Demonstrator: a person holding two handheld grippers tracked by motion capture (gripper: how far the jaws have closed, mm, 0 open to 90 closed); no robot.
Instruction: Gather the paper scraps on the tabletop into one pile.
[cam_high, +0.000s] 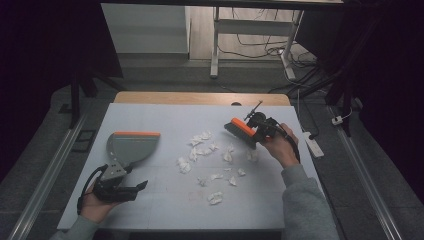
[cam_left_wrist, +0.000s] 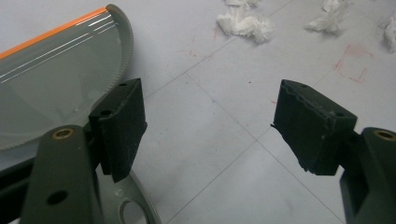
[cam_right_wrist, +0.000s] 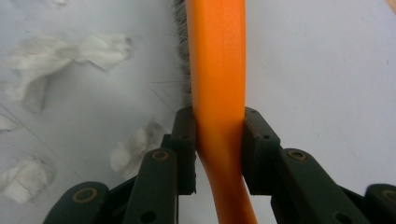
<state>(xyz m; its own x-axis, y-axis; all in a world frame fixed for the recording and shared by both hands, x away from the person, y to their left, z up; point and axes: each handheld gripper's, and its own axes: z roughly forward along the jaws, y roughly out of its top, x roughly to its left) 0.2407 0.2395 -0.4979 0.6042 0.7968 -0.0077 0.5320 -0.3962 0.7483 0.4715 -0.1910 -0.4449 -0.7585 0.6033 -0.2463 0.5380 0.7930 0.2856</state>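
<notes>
A grey dustpan (cam_high: 132, 145) with an orange lip lies on the white mat's left side. My left gripper (cam_high: 140, 185) rests just below its handle and is open. In the left gripper view the dustpan (cam_left_wrist: 56, 79) lies beside and partly under the left-hand jaw, and nothing sits between the jaws of the left gripper (cam_left_wrist: 210, 121). At the mat's right, my right gripper (cam_high: 255, 131) is shut on an orange-backed brush (cam_high: 240, 129). Its jaws clamp the brush's orange handle (cam_right_wrist: 219, 70), bristles toward the paper. Several crumpled paper scraps (cam_high: 202, 142) (cam_left_wrist: 245, 23) (cam_right_wrist: 70, 51) are scattered mid-mat.
The white mat (cam_high: 165, 205) covers a wooden table (cam_high: 200, 97). A white power strip (cam_high: 314, 145) lies off the mat's right edge. Desk legs (cam_high: 215, 50) and cables stand on the floor behind. Faint red marks (cam_left_wrist: 352, 63) show on the mat.
</notes>
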